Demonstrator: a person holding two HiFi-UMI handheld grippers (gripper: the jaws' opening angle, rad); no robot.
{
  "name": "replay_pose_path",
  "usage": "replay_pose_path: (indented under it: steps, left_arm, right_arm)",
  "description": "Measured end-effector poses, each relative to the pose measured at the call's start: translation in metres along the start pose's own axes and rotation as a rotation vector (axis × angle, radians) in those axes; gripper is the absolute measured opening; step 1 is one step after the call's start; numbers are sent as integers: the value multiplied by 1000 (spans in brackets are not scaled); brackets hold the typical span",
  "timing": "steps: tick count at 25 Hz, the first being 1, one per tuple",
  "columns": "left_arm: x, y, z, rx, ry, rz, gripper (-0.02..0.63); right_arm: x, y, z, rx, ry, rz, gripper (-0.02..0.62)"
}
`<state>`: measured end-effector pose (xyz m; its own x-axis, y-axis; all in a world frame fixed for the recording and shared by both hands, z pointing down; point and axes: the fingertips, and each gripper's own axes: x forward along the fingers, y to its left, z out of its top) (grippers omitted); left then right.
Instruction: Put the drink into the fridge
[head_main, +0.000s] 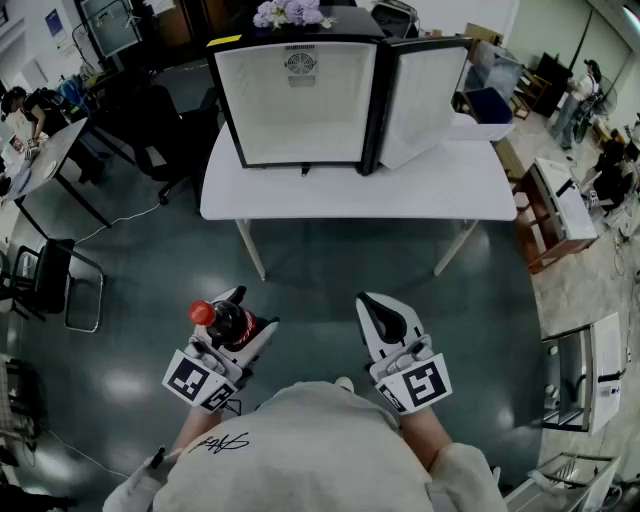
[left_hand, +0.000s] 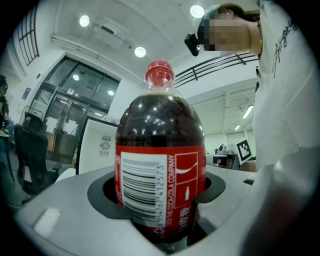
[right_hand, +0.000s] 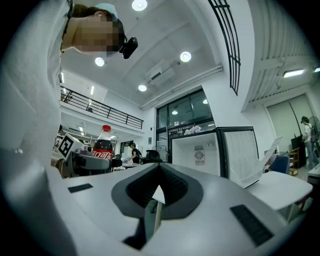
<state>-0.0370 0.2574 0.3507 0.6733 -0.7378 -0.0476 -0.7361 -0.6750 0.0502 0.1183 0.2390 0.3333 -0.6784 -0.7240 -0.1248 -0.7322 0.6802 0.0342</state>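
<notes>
drink in my left grip, fridge straight ahead

the open fridge (head_main: 300, 100) sits on the white table (head_main: 350, 190), well ahead of both grippers. the drink (left_hand: 161, 150) stands upright, clamped in my left gripper (head_main: 248, 312). my right gripper (head_main: 372, 303) is closed and empty.

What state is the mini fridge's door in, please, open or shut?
Open: the door stands swung out rightward, exposing the mini fridge and its white interior.

Left gripper (head_main: 243, 312): white, two-jaw, held level, jaws wide and clamped round a dark cola bottle with red cap (head_main: 222, 318).
Right gripper (head_main: 375, 305): white, jaws pressed together, empty.
Forearms (head_main: 425, 436): close beside the torso.
</notes>
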Motion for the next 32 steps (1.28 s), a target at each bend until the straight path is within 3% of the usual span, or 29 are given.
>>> replay_pose_path:
  steps: [16, 22, 32]
  left_arm:
    - [-14, -2, -3, 9, 3, 11, 318]
    - [-18, -3, -3, 12, 5, 10, 318]
    - [-29, 1, -4, 25, 10, -3, 318]
  right_arm:
    - [-2, 15, -1, -8, 4, 7, 11]
    - [-3, 16, -8, 49, 36, -5, 11]
    - [1, 28, -3, 20, 29, -16, 12]
